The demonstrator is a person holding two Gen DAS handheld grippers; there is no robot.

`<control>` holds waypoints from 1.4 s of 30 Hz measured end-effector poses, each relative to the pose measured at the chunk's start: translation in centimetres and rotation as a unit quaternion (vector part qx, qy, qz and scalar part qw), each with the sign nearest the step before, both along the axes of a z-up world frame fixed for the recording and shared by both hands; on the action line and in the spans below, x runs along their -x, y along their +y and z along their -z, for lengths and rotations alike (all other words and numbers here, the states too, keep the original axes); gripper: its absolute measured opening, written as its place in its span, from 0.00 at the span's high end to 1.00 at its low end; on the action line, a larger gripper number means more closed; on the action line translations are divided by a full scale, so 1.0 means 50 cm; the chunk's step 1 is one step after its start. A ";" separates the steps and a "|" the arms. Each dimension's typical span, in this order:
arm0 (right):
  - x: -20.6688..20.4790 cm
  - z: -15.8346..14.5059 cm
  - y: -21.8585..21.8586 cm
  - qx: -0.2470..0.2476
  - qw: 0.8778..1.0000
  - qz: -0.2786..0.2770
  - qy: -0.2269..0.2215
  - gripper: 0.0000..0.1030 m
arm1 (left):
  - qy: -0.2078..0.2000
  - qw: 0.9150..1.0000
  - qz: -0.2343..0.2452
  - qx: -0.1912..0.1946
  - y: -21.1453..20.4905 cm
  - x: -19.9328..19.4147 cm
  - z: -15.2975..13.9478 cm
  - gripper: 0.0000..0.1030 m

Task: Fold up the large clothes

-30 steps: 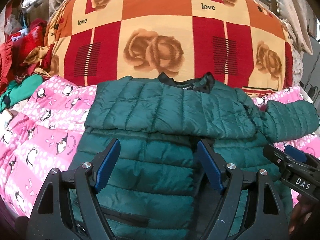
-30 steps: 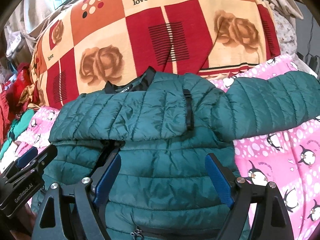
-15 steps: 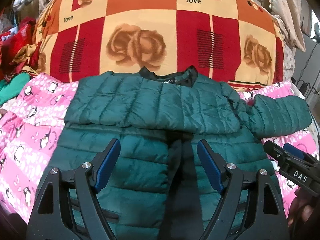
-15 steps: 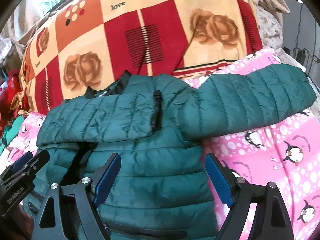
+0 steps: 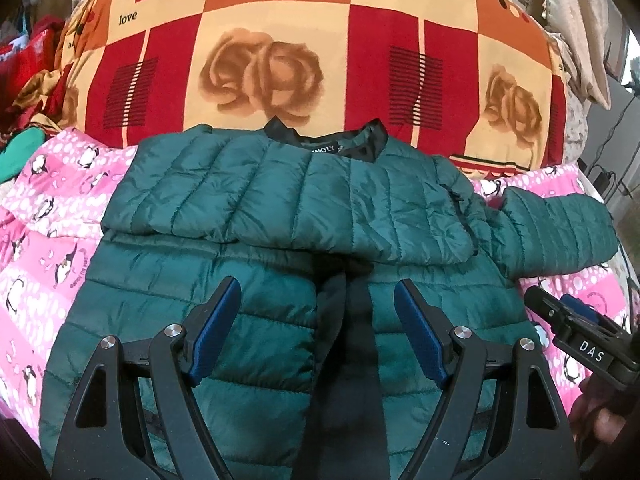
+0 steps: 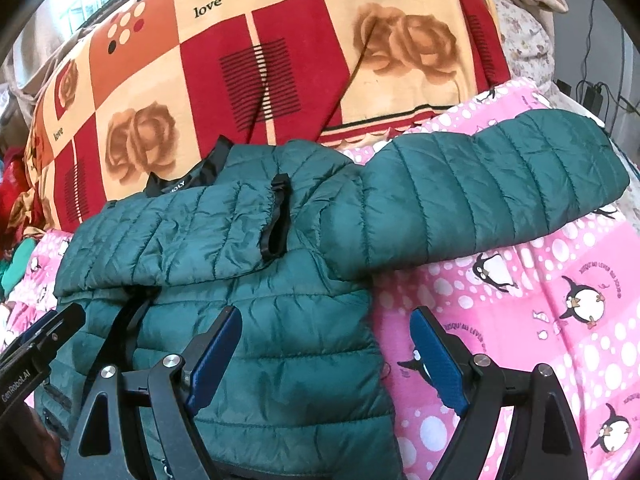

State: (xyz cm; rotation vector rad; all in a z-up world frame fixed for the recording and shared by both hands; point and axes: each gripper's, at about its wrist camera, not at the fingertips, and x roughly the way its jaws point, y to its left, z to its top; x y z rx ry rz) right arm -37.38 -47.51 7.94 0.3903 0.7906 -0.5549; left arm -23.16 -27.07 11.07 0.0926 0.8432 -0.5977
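A dark green quilted puffer jacket (image 5: pixel 280 208) lies front up on a pink penguin blanket (image 5: pixel 44 240). Its left sleeve is folded across the chest; its right sleeve (image 6: pixel 492 192) sticks out sideways over the blanket. The black zipper line (image 5: pixel 352 340) runs down the middle. My left gripper (image 5: pixel 318 332) is open and empty, hovering over the jacket's lower front. My right gripper (image 6: pixel 326 356) is open and empty above the jacket's right hem edge (image 6: pixel 372 360), one finger over jacket, the other over blanket. Each gripper shows at the edge of the other's view.
A big red, orange and cream rose-patterned quilt (image 5: pixel 300 52) is heaped behind the jacket's collar. Red and green clothes (image 5: pixel 28 92) pile at the far left. Cables and a plug (image 6: pixel 592 92) lie at the far right past the blanket's edge.
Both cameras have shifted to the right across the jacket. The right gripper now straddles the jacket's right edge, and the outstretched sleeve shows fully. The jacket has not moved.
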 end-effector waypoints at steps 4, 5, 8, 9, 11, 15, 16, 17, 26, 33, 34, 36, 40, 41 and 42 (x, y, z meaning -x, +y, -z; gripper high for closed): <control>-0.003 0.007 -0.017 -0.001 1.000 0.002 0.003 0.18 | 0.007 1.000 -0.004 0.004 -0.001 -0.010 0.005 0.23; -0.003 0.009 -0.023 -0.001 1.000 0.004 0.004 0.18 | 0.009 1.000 -0.005 0.005 -0.001 -0.013 0.006 0.23; -0.002 0.015 -0.046 0.004 1.000 0.011 0.009 0.18 | 0.013 1.000 -0.005 0.013 -0.004 -0.023 0.006 0.23; 0.000 0.017 -0.055 0.006 1.000 0.015 0.012 0.18 | 0.011 1.000 -0.006 0.018 -0.006 -0.028 0.004 0.23; 0.003 0.021 -0.073 0.008 1.000 0.024 0.015 0.18 | 0.009 1.000 -0.006 0.023 -0.013 -0.037 0.001 0.23; 0.006 0.026 -0.101 0.007 0.999 0.037 0.012 0.18 | 0.015 0.999 -0.005 0.028 -0.031 -0.057 -0.001 0.23; 0.006 0.026 -0.106 0.007 0.999 0.039 0.011 0.18 | 0.019 0.999 -0.005 0.031 -0.037 -0.061 0.001 0.23; 0.006 0.027 -0.110 0.007 0.999 0.041 0.009 0.18 | 0.021 0.999 -0.005 0.032 -0.040 -0.064 0.003 0.23; 0.025 0.035 -0.168 -0.008 0.998 0.059 0.001 0.18 | 0.035 0.999 0.003 0.011 -0.067 -0.067 0.036 0.23; 0.116 0.003 -0.296 -0.006 0.990 0.139 -0.019 0.18 | 0.041 0.999 0.005 0.007 -0.065 -0.068 0.051 0.23; 0.129 -0.001 -0.313 -0.006 0.989 0.150 -0.022 0.18 | 0.042 0.999 0.004 0.008 -0.064 -0.069 0.053 0.23; 0.155 -0.010 -0.346 -0.006 0.985 0.171 -0.025 0.18 | 0.046 0.999 0.003 0.010 -0.062 -0.071 0.056 0.23; 0.212 -0.023 -0.414 -0.012 0.974 0.221 -0.044 0.18 | 0.049 0.999 0.002 0.010 -0.062 -0.072 0.061 0.23; 0.225 -0.025 -0.432 -0.017 0.971 0.232 -0.054 0.18 | 0.049 0.999 0.002 0.010 -0.062 -0.071 0.062 0.23; 0.231 -0.028 -0.441 -0.019 0.970 0.236 -0.061 0.18 | 0.049 0.999 0.003 0.008 -0.063 -0.071 0.064 0.23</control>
